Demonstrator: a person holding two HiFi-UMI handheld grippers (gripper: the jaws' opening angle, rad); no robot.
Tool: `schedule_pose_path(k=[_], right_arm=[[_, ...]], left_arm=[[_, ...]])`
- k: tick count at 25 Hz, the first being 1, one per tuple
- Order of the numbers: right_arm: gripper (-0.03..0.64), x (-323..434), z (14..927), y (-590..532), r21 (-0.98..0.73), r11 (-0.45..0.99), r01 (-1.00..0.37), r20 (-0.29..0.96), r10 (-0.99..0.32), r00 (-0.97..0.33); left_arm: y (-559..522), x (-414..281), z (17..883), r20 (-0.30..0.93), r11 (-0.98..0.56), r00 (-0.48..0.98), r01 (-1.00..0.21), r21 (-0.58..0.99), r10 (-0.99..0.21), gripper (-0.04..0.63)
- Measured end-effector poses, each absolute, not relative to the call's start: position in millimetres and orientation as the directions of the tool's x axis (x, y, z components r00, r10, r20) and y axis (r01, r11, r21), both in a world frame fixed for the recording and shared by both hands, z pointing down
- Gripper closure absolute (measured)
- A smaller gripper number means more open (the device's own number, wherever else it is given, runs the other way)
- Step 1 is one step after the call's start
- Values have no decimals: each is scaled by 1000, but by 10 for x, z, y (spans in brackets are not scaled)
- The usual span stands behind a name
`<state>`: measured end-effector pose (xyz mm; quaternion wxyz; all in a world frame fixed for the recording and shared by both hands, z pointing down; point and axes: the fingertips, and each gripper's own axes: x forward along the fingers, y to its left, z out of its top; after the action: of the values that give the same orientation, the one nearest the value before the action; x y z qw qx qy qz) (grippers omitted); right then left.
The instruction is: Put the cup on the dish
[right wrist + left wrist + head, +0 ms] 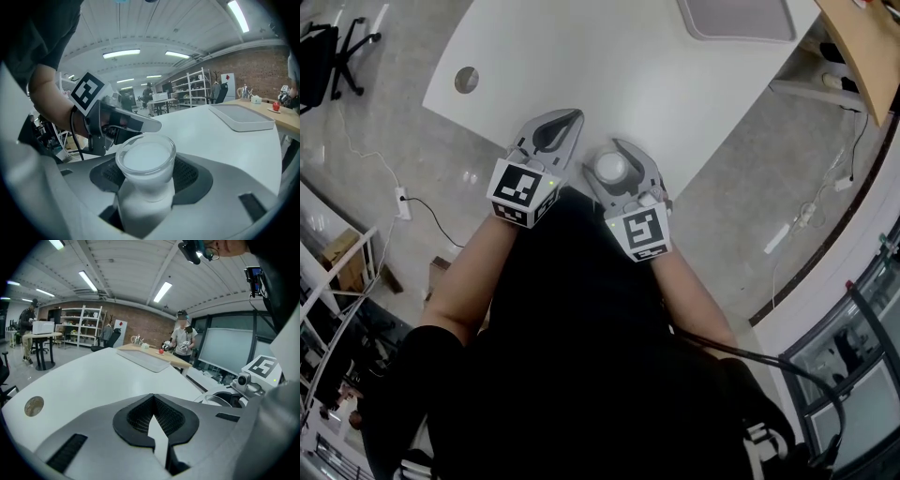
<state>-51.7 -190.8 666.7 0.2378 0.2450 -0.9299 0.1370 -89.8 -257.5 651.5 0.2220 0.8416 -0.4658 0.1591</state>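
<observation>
Pinching upright clear cup [146,161], empty inside: right tool [147,182]; left tool [153,398] pressed together.

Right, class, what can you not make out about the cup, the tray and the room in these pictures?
- Lower half of the cup: right gripper view, hidden between the jaws gripping it; head view shows only its top.
- What the cup holds: its milky look leaves full or empty unclear.
- The tray: head view, cut off by the top edge.
- Small things on the far wooden table: both gripper views, too small.
</observation>
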Motion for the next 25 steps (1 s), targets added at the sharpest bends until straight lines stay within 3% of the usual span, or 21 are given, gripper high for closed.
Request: schedule_pose_path(k=[25], right_arm=[[351,291,4160,-2747,-31,628,-778,298,-737,-606]], left_arm=[[-3212,-148,4069,184,-670,670,-739,68,-720,588]])
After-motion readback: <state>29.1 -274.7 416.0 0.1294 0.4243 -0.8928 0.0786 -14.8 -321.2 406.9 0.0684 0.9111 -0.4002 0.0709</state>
